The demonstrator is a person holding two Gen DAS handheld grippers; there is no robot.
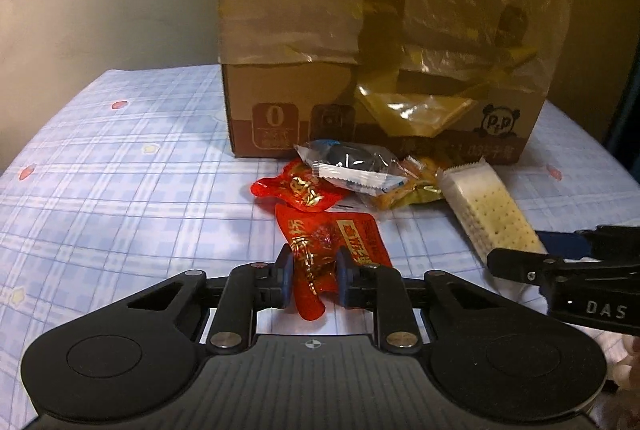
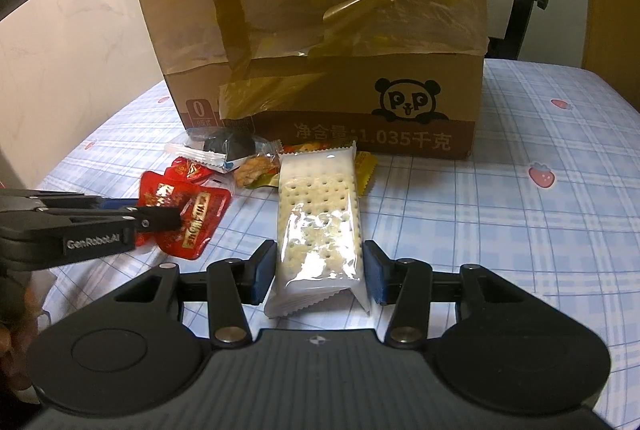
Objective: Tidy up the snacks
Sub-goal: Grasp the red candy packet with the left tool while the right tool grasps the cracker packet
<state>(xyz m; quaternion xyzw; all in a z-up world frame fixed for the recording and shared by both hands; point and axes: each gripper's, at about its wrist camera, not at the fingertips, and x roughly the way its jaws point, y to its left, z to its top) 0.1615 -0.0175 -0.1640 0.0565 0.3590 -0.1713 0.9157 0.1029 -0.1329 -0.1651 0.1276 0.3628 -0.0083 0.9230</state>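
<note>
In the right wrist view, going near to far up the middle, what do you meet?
Right tool → cracker packet between its fingers → yellow snack wrapper behind the packet → taped cardboard box with the panda logo.

My cardboard box (image 1: 384, 42) runs past the top edge in both views, so its opening stays out of sight. The small print on my near red packet (image 1: 328, 254) is too blurred to read. The orange snack (image 1: 396, 186) lies mostly buried beneath the clear wrapper (image 1: 352, 166). My cracker pack (image 1: 488, 218) vanishes behind my right gripper (image 1: 516, 262) in the left view.
</note>
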